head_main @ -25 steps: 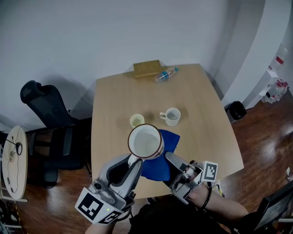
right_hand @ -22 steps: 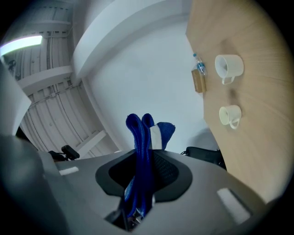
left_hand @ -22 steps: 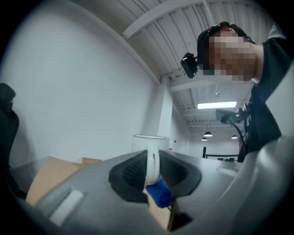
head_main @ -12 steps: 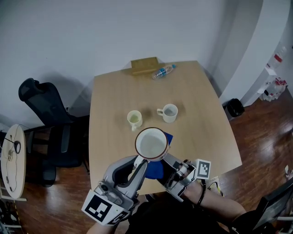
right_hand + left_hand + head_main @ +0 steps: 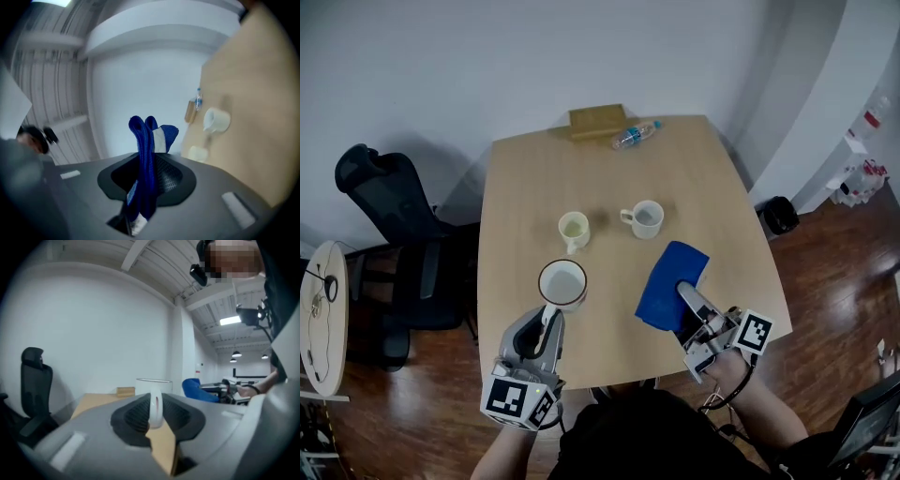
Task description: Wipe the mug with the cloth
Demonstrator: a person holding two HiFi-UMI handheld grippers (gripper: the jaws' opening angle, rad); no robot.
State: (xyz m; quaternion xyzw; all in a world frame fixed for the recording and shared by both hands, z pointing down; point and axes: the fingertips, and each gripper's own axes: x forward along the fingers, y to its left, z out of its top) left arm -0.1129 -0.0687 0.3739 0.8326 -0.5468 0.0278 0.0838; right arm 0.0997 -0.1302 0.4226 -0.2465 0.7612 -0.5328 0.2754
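change: a second ago I had the mug (image 5: 562,283) over the cloth (image 5: 670,281) at the front-middle of the worktop (image 5: 722,206); now they're well apart, mug on my left and cloth on my right.
meaning: I'd guess one wiping pass is over, or I'm resetting for another.
left hand-held gripper (image 5: 547,317): jaws together on the mug's loop handle, which stands upright between the pads.
right hand-held gripper (image 5: 687,298): clamped on a bunched fold of cloth; the rest spreads out ahead of the jaws.
mug location: front-left of the worktop, mouth up. I can't tell if its base touches down.
materials: mug — glossy white, round, dark rim; cloth — soft blue weave, doubled layers, one paler patch; worktop — pale matte wood grain.
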